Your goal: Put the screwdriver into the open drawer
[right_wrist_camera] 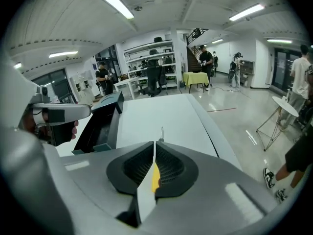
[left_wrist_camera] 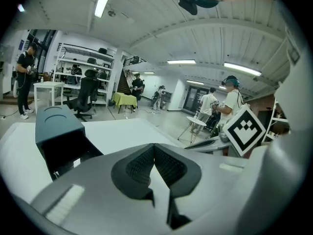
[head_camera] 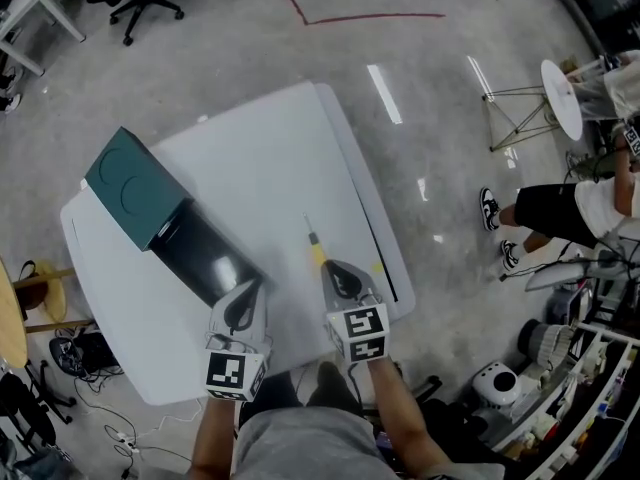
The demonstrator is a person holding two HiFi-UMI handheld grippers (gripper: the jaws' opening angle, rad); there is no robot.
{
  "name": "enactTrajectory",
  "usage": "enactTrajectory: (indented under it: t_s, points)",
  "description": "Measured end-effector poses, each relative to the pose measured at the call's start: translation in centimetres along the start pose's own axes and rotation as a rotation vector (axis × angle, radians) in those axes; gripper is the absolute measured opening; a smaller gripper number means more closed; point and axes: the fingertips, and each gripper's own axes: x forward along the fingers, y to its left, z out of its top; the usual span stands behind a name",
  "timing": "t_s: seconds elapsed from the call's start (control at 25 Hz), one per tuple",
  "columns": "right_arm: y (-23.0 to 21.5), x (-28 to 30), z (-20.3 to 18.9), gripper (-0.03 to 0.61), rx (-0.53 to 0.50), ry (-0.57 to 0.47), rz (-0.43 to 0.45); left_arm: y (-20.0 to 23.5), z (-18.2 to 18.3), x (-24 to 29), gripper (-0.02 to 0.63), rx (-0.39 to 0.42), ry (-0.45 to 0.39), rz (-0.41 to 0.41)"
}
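**Right gripper poised over the screwdriver, jaws not yet open to take it**

Seen from the head view, a white table fills the middle of the scene. At its left end stands a teal cabinet, and its open drawer, dark inside, is pulled out towards the person. The left gripper hangs just beside the drawer's near end, its jaws together with nothing between them. The right gripper hangs over the table to the right, its jaws also together. The screwdriver lies flat on the table, apart from the drawer. Its yellow handle is just under the right gripper's tips and its metal shaft points away from the person.

The step in hand looks like the pick-up. To do it well, the right jaws should part first, then come down either side of the yellow handle, across its width near the middle, so it does not roll or tip. Once lifted, it should be carried left and lowered lengthwise into the drawer. The left gripper should keep clear of that path.
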Motion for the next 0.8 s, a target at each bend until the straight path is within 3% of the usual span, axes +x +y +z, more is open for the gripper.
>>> enactTrajectory:
  t_s: [0.28,0.8]
  points:
    - [-0.4,3.5,-0.7,0.123,0.057,0.128,0.039,0.2,-0.3,0.8,0.011,-0.012,0.014,-0.016]
    - [-1.2,6.2,-2.7,0.133,0.074,0.235,0.018,0.9,-0.6,1.3,0.011,-0.029,0.028,-0.015]
